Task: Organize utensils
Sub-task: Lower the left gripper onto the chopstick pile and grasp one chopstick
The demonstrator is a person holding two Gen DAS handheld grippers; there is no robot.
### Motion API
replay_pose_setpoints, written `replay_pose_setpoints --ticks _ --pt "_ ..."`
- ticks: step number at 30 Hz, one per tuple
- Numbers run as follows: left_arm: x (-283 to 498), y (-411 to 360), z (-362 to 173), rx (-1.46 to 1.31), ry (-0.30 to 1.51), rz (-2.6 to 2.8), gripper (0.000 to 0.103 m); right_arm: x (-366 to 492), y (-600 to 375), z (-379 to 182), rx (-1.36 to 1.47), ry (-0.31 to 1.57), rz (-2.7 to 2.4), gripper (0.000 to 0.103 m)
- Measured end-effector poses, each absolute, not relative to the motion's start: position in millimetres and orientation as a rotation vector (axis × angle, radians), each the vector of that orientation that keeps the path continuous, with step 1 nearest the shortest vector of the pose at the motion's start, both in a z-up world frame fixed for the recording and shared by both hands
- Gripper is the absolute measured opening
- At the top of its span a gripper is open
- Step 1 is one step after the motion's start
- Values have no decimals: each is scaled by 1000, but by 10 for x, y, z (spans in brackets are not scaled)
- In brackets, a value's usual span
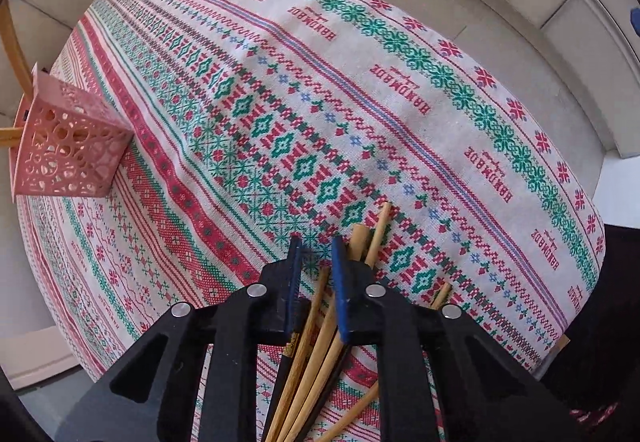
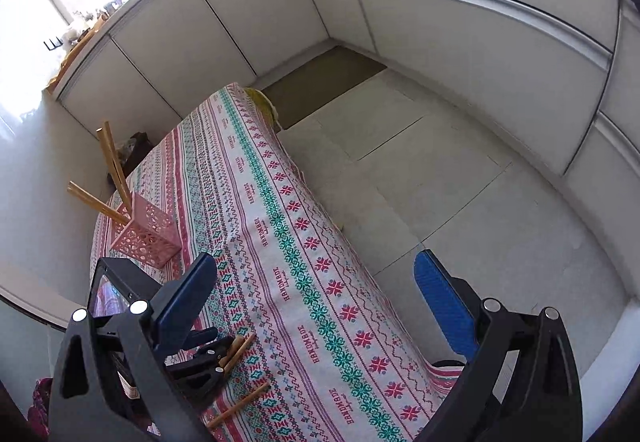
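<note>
Several wooden chopsticks point(image 1: 316, 346) lie in a loose pile on the patterned tablecloth point(image 1: 360, 82) at the near edge. My left gripper point(image 1: 318, 254) sits low over the pile, its blue pads a small gap apart with chopsticks running between and under them; I cannot tell if it grips any. It also shows in the right wrist view point(image 2: 208, 358) beside chopsticks point(image 2: 236, 350). A pink perforated holder point(image 1: 64, 146) stands at the far left, with chopsticks point(image 2: 112, 162) sticking out of it point(image 2: 148, 234). My right gripper point(image 2: 320, 306) is wide open and empty, high above the table.
The table's right edge point(image 2: 320, 210) drops to a tiled floor point(image 2: 440, 182). White cabinets point(image 2: 480, 42) line the walls. A single chopstick point(image 2: 240, 404) lies apart near the front edge.
</note>
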State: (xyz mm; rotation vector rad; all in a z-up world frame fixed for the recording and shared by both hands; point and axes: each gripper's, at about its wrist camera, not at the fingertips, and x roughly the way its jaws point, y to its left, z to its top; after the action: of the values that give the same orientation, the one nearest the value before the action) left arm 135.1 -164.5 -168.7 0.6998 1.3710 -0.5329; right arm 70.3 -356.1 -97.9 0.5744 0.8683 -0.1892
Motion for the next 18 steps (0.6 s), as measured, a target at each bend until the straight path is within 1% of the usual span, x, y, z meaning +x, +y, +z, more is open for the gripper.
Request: replay_pose_setpoints --ticks 2,5,7,10,13,16,17,18 --pt "1359 -1679 -1698 731 1368 -542 9 713 -3562 -992 572 876 -194 96" --pt "1369 -1702 -1700 719 1369 -569 0 731 -3535 -1003 569 884 -195 96" --pt "1344 -1660 -1679 661 1360 -561 0 747 -3503 -1020 560 891 -196 96" --pt "1519 -1310 -1666 494 1325 -476 0 794 -3402 -1051 534 914 -191 96" --pt "1669 -810 -1549 233 1290 -411 0 874 -3239 -1125 489 967 -166 96" --pt "1629 -529 -1438 90 1325 -510 0 929 -3143 -1210 507 1007 -161 96" --pt "1600 -500 -1403 84 1336 -534 13 942 -3131 -1234 535 1018 -156 96" --pt "1557 -526 -1376 102 1348 -562 30 945 -3125 -1259 563 1026 -150 96"
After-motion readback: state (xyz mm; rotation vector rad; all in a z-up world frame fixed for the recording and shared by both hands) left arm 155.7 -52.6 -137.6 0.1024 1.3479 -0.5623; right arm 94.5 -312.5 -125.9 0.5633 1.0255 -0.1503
